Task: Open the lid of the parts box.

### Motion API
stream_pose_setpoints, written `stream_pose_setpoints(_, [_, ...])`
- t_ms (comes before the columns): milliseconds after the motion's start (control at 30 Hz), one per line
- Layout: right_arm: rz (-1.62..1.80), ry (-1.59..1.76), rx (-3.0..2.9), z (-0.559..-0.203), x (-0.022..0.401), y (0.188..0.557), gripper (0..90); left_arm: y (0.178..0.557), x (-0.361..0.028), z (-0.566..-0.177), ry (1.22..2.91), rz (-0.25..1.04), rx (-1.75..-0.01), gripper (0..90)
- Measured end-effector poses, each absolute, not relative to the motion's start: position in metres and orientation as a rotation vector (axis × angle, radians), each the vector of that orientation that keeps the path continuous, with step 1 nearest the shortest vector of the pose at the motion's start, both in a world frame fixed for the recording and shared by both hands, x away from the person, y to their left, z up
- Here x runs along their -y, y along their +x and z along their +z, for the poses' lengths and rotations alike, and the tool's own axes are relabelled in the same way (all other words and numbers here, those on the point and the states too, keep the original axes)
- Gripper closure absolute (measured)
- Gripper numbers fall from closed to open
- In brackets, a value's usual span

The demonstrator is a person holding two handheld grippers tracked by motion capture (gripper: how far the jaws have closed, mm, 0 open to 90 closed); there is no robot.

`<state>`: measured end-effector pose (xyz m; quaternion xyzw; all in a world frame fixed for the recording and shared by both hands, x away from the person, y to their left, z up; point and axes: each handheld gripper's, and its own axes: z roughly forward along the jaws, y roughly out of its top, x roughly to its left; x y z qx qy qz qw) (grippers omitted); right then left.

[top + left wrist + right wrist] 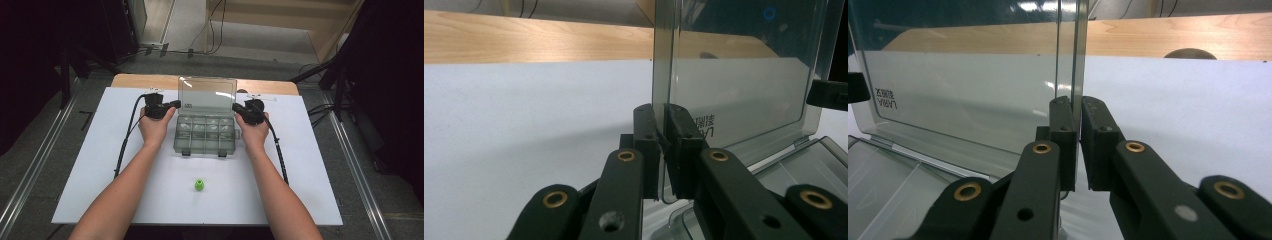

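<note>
clear organizer box [205,134] sits mid-desk on the white sheet [100,165], toward the far side, its base divided into small compartments, two dark latches on the near edge. lid [207,95] is up, standing about vertical off the far hinge. left claw [176,104] is pinched onto the lid's left edge, low down near the hinge; in the left gripper view the two pads sit tight on either side of the grey-tinted panel [734,85], almost fully closed with just the plastic between them. right claw [235,106] does the same on the lid's right edge; right gripper view shows the lid edge [1068,75] running straight down into the nearly shut jaws, pads pressing on it. both hands sit just outside the box, left hand [154,127] and right hand [254,131] resting near the base's side walls, cables trailing back toward the person along the sheet. printed label on the lid near its lower left corner, text too small to read. small green cap-like part [199,185] lies alone on the sheet nearer the person, well apart from the box, between the two forearms. wooden desk edge [140,80] shows beyond the sheet.
</note>
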<state>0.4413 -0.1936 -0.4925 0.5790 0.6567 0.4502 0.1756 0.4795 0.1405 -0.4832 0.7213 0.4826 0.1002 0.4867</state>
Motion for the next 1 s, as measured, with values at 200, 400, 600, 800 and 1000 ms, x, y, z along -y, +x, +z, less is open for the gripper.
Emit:
stream_pose_setpoints(200, [1.321, 1.672, -1.874, -0.497, 0.199, 0.446, 82.2, 0.484, -0.141, -0.485, 1.75, 0.206, -1.192, 82.4])
stream_pose_setpoints(400, [1.311, 1.676, -1.885, -0.5, 0.199, 0.448, 81.8, 0.486, -0.141, -0.49, 1.771, 0.204, -1.218, 80.9])
stream_pose_setpoints(600, [1.283, 1.654, -1.913, -0.507, 0.199, 0.45, 81.7, 0.488, -0.144, -0.497, 1.773, 0.156, -1.217, 80.9])
stream_pose_setpoints(800, [1.289, 1.655, -1.914, -0.511, 0.199, 0.452, 81.7, 0.489, -0.145, -0.5, 1.781, 0.142, -1.222, 81.4])
stream_pose_setpoints(1000, [1.29, 1.663, -1.932, -0.515, 0.2, 0.453, 81.7, 0.489, -0.147, -0.503, 1.748, 0.131, -1.232, 84.0])
